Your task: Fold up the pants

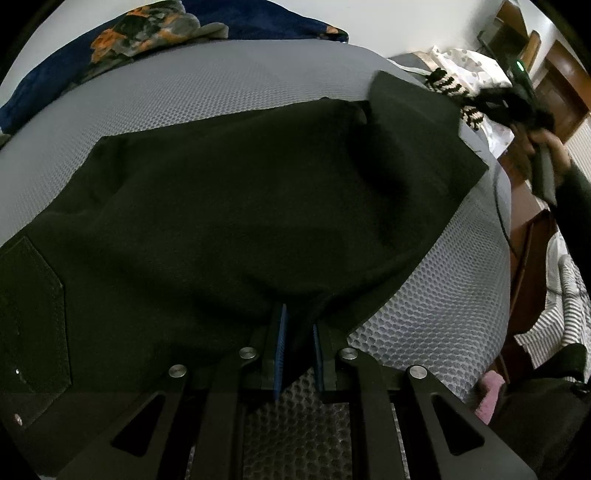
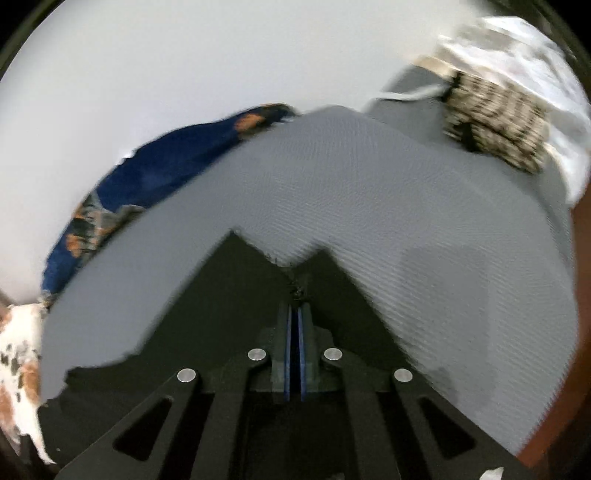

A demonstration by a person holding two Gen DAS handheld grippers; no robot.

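On the grey mattress (image 1: 221, 92), black pants (image 1: 221, 192) are pinched by both the left hand-held gripper (image 1: 298, 332) and right hand-held gripper (image 2: 294, 325); a fold is underway, and the lifted edge likely needs carrying across.

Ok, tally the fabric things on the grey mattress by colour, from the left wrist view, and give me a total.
Black: 1, the pants
Navy with orange pattern: 1, the blanket
Black-and-white striped: 1, the knit piece
White: 1, the spotted cloth
Total: 4
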